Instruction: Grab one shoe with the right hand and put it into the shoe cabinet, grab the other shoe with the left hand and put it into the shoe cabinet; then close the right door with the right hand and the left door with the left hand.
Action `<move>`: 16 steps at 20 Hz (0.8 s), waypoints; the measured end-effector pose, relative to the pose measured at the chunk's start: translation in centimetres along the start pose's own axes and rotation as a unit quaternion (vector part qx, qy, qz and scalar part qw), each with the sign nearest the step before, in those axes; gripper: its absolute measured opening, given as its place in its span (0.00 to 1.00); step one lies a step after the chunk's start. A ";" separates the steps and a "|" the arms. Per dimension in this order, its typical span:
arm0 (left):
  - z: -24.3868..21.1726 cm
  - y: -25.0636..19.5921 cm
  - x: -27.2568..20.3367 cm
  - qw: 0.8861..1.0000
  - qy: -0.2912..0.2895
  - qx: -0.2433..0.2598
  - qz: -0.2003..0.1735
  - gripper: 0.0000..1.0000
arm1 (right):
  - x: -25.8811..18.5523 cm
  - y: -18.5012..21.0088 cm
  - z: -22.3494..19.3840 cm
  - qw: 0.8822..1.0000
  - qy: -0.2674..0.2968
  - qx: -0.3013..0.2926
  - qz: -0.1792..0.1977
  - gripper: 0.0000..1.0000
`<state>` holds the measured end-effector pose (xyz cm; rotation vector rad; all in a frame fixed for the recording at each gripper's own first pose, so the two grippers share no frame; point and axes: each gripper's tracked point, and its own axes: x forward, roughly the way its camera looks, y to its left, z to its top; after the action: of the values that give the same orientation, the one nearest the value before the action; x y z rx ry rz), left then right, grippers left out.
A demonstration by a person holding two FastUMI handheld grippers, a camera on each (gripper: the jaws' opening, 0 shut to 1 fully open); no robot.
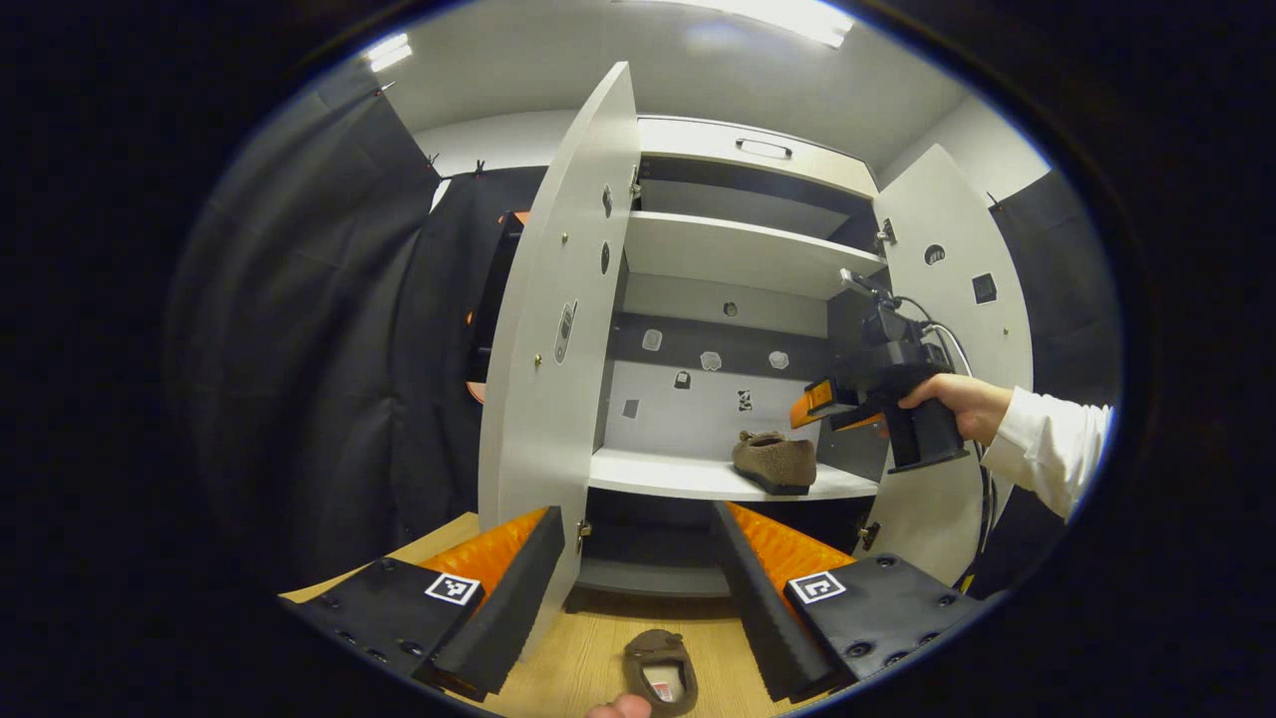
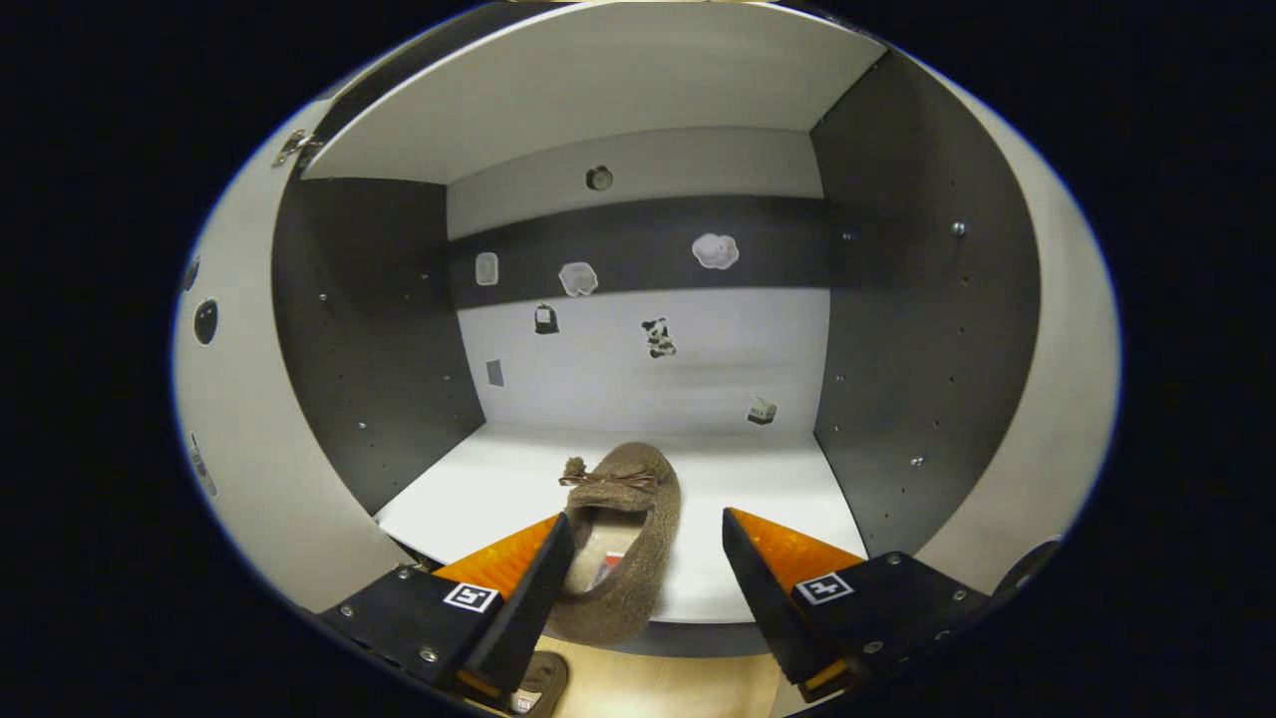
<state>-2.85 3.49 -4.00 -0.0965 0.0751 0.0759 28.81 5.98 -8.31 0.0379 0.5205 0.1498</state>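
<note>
With one brown slipper (image 2: 623,543) on the cabinet shelf (image 2: 758,494) and your right hand-held gripper (image 2: 643,558) open, bring your wide-open left hand-held gripper (image 1: 638,568) to the soft, light floor slipper's (image 1: 661,670) heel rim.

My left gripper (image 1: 638,538) is held out in front of me with its two fingers spread wide apart, nothing between them. A fingertip of my own hand (image 1: 618,708) peeks in just below it. Ahead and to the right of that claw, my right hand (image 1: 957,399), in a white sleeve (image 1: 1052,444), grips the handle of the right gripper (image 1: 822,404), which points leftward. In the right gripper view, my right gripper (image 2: 643,543) has its fingers open, apart from each other and pressing on nothing.
</note>
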 end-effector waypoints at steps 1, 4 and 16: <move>0.1 -0.1 -0.3 1.000 0.000 -0.001 -0.002 0.96 | -1.5 0.2 0.5 1.000 -0.019 -0.007 -0.003 0.93; 0.0 -0.6 -1.1 1.000 0.003 -0.001 -0.009 0.96 | -5.9 1.2 0.8 0.998 -0.060 -0.007 0.001 0.92; -3.2 -2.0 -3.6 0.998 0.049 0.018 -0.023 0.96 | -19.4 -0.2 -8.1 0.992 -0.125 0.021 -0.020 0.92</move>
<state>-6.47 0.95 -6.74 -0.0662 0.1717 0.0230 8.15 2.81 -5.78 0.0855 0.2742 0.0936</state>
